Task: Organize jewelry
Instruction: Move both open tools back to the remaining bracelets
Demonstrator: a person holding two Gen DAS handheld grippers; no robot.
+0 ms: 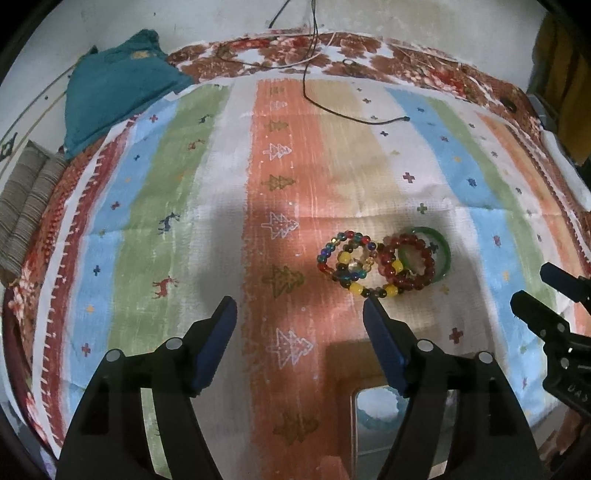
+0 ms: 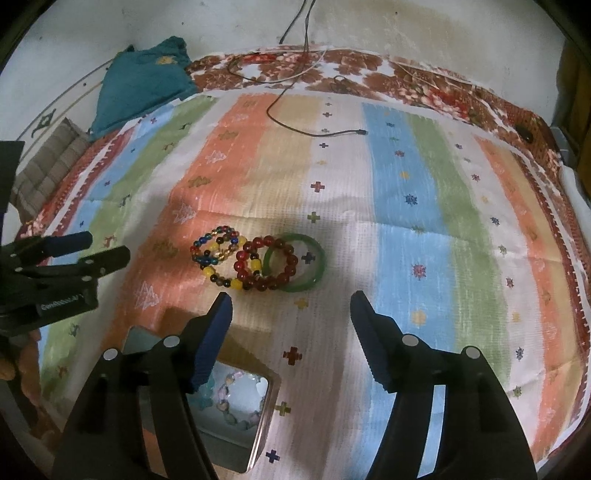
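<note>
Striped cloth (image 1: 221, 192) in orange, green, blue, white and beige bands with small tree, deer and cross prints is covering the surface, creased across the middle, lying over a brown floral spread (image 1: 280, 55) that is showing along the far edge. Whether the surface is a bed or a tabletop, cannot tell. White scuffed wall (image 2: 406, 33) is running behind. Teal fabric (image 1: 114, 92) is bunching at the far left corner, striped grey cushion (image 1: 26, 206) is sitting at the left edge. Thin black cable (image 1: 332, 107) is trailing down from the wall onto the cloth. Three bracelets are sitting clustered mid-cloth, touching and overlapping: multicolour bead bracelet (image 2: 218, 254), dark red bead bracelet (image 2: 273, 264), green bangle (image 2: 299, 262) on the right side. Open metal box (image 2: 236, 402) is sitting at the near edge with pale beads inside. Left claw (image 1: 299, 314) is hovering empty, jaws spread wide, just short of the bracelets. Right claw (image 2: 290, 308) is also gaping, nothing between its pads, bracelets just ahead.
</note>
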